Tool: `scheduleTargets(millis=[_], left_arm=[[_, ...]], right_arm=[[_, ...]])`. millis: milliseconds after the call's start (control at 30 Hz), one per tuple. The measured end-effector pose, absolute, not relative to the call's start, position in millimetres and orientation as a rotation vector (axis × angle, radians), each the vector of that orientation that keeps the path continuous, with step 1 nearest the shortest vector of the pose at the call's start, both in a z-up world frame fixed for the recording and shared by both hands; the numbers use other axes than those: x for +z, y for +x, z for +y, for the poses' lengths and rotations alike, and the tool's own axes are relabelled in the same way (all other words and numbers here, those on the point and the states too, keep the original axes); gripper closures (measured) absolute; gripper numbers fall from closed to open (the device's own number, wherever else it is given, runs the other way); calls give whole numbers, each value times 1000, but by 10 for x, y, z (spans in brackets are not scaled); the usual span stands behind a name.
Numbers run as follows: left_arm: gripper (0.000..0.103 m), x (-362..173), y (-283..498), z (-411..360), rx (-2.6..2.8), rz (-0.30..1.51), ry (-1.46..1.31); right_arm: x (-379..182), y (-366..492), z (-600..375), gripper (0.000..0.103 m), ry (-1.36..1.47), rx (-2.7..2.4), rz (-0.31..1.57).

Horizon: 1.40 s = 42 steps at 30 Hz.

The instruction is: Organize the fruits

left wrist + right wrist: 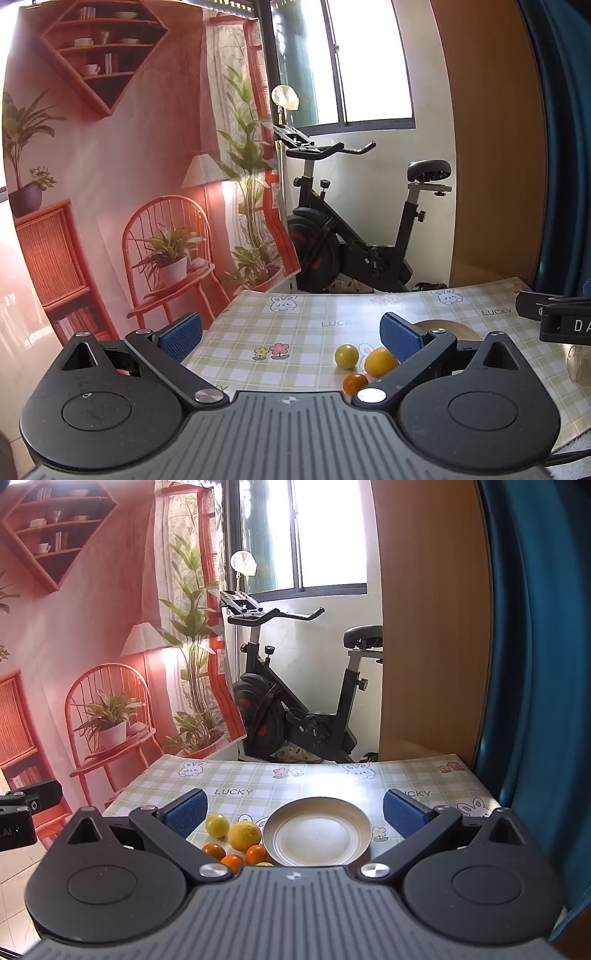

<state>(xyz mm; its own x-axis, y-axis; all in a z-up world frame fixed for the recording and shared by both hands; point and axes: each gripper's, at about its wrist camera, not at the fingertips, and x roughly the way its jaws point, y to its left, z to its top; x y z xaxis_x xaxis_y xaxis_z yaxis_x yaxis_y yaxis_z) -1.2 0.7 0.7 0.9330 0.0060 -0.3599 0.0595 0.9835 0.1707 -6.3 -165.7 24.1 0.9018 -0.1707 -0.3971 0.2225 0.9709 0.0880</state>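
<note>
An exercise bike stood beyond my checked table, beside a printed backdrop. The plate held nothing; the fruits lay clustered just left of it, on the cloth. My left gripper and right gripper hung above, both spread wide and empty.

Daylight pours in through the window, which is blown out to plain white in both wrist views, and a hazy flare washes over the printed backdrop along the left edge. A soft glare lies on the checked tablecloth and on the plate, while the fruits cast only faint shadows. Both fisheye pictures are sharp at the centre, but bend straight lines strongly toward the edges.
</note>
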Motion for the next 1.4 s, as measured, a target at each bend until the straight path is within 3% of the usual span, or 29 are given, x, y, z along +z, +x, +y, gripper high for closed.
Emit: scheduleTargets(millis=[1400], left_arm=[[0,-41,21,45,-15,380,137]], right_arm=[[227,-59,-1651,0,132,-204,404]])
